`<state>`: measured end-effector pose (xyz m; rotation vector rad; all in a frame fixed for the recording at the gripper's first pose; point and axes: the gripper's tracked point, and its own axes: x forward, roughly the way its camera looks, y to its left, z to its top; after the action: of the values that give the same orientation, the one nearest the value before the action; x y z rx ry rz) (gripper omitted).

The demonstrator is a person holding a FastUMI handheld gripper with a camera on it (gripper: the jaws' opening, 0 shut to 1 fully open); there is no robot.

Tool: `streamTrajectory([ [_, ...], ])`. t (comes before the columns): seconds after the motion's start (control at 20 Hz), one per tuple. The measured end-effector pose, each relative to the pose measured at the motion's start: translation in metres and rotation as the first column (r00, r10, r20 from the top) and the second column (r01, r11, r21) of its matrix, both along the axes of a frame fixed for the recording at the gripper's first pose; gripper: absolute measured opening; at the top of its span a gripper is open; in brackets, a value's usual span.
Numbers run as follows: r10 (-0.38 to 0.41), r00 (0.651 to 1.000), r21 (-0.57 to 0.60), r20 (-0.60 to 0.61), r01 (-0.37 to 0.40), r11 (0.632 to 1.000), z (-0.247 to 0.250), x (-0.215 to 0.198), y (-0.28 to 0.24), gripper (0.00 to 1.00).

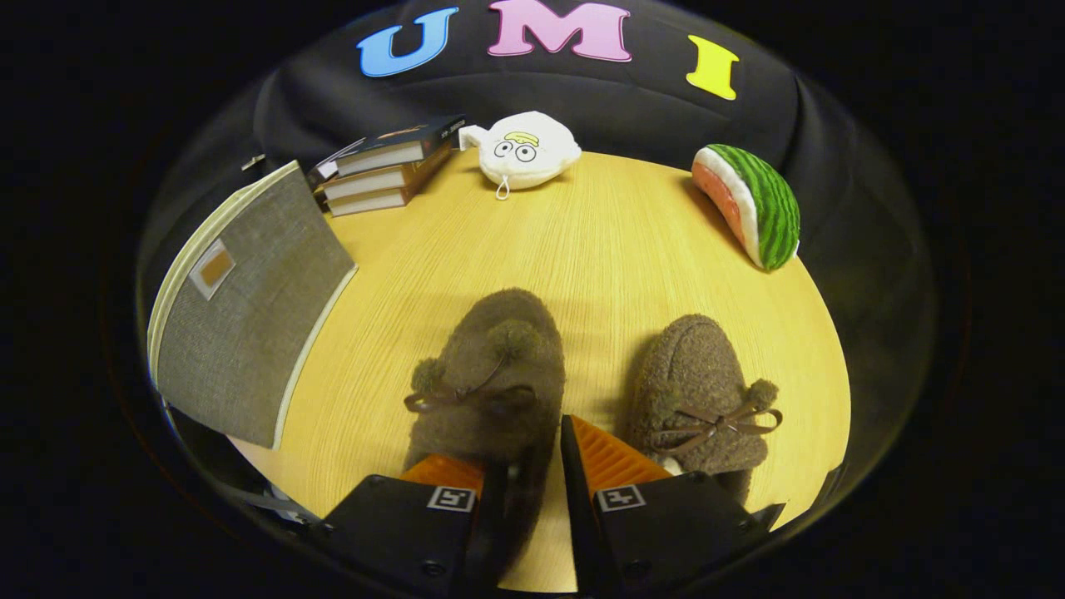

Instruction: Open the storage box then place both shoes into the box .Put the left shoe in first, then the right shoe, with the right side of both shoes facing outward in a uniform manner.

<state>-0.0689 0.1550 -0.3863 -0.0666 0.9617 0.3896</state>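
Gripper (532, 466) jaws narrow, pinching left shoe (487, 374) heel edge between them. Right shoe (699, 391) just beside left shoe; storage box (250, 324) on its other side, closed.

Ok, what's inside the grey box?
Can't tell: the box stands shut beside the left shoe, so its inside is hidden. The gripper jaws, nearly closed, straddle that shoe's heel edge.

Two brown fuzzy shoes, left shoe (487, 378) and right shoe (699, 391), one grey storage box (250, 308), three stacked books (387, 166), one white plush toy (524, 150), one watermelon-slice toy (753, 204), all counted on one wooden table (599, 241), one gripper (537, 474), fingers narrowly parted at the left shoe's heel.
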Motion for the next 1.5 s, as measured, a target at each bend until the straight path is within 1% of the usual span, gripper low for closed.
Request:
streamTrajectory([
  [0.1, -0.056, 0.998, -0.01, 0.003, 0.056, 0.998, 0.002, 0.006, -0.002, 0.24],
  [0.15, -0.082, 0.997, -0.006, -0.013, 0.082, 0.997, 0.004, 0.004, -0.003, 0.13],
  [0.2, -0.105, 0.994, 0.012, -0.029, 0.105, 0.994, 0.009, 0.002, -0.002, 0.1],
  [0.25, -0.122, 0.992, 0.029, -0.035, 0.123, 0.992, 0.015, 0.001, -0.001, 0.08],
  [0.4, -0.161, 0.986, 0.058, -0.033, 0.162, 0.985, 0.044, 0.001, 0.0, 0.09],
  [0.55, -0.207, 0.978, 0.108, -0.034, 0.209, 0.972, 0.09, 0.002, 0.008, 0.08],
  [0.7, -0.231, 0.971, 0.146, -0.06, 0.237, 0.96, 0.14, 0.002, 0.03, 0.08],
  [0.8, -0.22, 0.973, 0.17, -0.065, 0.228, 0.959, 0.175, 0.004, 0.053, 0.08],
  [0.9, -0.191, 0.98, 0.204, -0.058, 0.199, 0.959, 0.208, 0.006, 0.087, 0.08],
  [1.05, -0.148, 0.985, 0.24, -0.086, 0.164, 0.957, 0.236, 0.0, 0.144, 0.08],
  [1.2, -0.124, 0.978, 0.225, -0.17, 0.161, 0.961, 0.234, -0.016, 0.195, 0.08],
  [1.3, -0.097, 0.971, 0.215, -0.217, 0.145, 0.966, 0.225, -0.027, 0.227, 0.08],
  [1.5, -0.057, 0.964, 0.185, -0.259, 0.107, 0.977, 0.198, -0.039, 0.278, 0.08],
])
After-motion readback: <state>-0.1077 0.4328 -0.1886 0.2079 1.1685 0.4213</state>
